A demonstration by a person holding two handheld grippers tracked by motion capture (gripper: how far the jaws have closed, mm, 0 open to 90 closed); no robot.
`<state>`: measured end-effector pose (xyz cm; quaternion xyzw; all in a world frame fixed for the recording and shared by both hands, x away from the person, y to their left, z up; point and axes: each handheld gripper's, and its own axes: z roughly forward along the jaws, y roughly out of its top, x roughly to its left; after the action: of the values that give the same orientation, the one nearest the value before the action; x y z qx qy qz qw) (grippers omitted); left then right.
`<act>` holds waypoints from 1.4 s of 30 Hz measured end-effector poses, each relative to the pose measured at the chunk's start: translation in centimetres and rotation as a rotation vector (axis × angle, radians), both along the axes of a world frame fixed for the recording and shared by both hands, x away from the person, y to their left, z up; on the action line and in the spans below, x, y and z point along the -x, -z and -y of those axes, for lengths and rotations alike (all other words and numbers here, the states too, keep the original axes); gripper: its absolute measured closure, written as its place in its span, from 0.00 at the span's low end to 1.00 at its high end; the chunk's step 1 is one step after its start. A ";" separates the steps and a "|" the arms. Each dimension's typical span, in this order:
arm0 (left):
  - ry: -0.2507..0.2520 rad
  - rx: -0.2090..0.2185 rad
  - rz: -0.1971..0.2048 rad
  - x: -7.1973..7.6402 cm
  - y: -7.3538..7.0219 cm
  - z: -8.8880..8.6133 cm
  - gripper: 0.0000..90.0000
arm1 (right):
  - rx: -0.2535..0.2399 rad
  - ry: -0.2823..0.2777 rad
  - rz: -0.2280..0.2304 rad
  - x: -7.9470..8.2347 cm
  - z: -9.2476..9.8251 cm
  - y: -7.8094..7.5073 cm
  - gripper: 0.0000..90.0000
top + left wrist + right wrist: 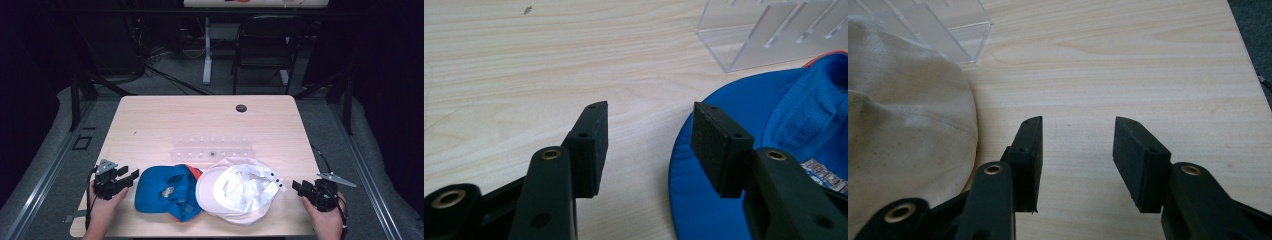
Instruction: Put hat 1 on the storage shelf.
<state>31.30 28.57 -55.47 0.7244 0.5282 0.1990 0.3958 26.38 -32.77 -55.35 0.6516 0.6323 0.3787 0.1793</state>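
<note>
Both tools, left tool point(128, 175) and right tool point(298, 187), gape empty beside the blue cap point(167, 192) and white cap point(237, 190).

Blue cap point(162, 192) left of centre, orange trim at its far edge, small patterned label inside. White cap point(235, 190) right of it, off-white fabric. Clear plastic rack point(212, 149) behind both. Table point(200, 117) pale wood grain with a dark round hole point(241, 108) at the far side. Both grippers black: left gripper point(131, 174), right gripper point(296, 186).
</note>
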 end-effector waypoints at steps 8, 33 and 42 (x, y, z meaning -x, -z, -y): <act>0.028 -0.014 0.003 -0.2 -0.2 0.6 0.56 | -0.014 0.021 0.011 0.6 0.1 0.0 0.61; 0.043 -0.030 0.022 -0.1 -0.5 1.1 0.56 | -0.010 -0.067 -0.025 1.0 -1.9 -3.7 0.61; 0.050 -0.038 0.025 0.0 -0.6 1.4 0.56 | -0.018 -0.107 -0.089 -0.3 -2.8 -7.1 0.61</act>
<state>31.32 27.19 -54.91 0.7422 0.5012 0.2080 0.3932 26.65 -30.01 -48.21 0.6347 0.6701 0.3641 0.1245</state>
